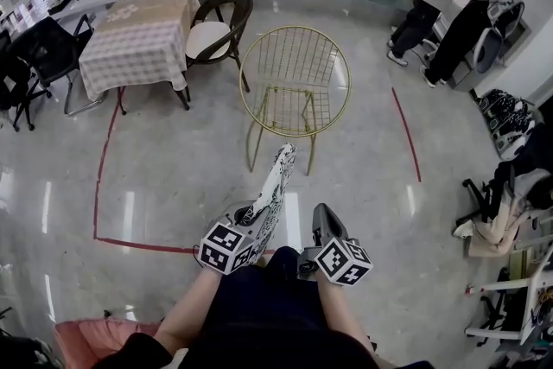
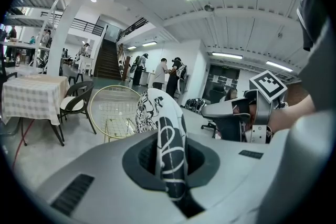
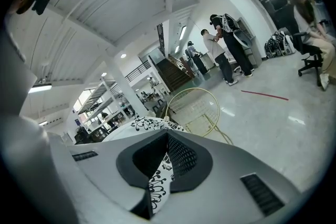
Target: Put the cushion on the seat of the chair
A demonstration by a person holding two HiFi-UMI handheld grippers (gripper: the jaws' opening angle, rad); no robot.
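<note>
Cushion in hand, not yet on the chair
The gold wire chair (image 1: 294, 86) is standing with a bare seat; the black-and-white cushion (image 1: 275, 186) is being held on edge in front of it; left gripper (image 1: 248, 226) and right gripper (image 1: 320, 220) are both clamping its near edge, the right's pinch showing only in its own gripper view
</note>
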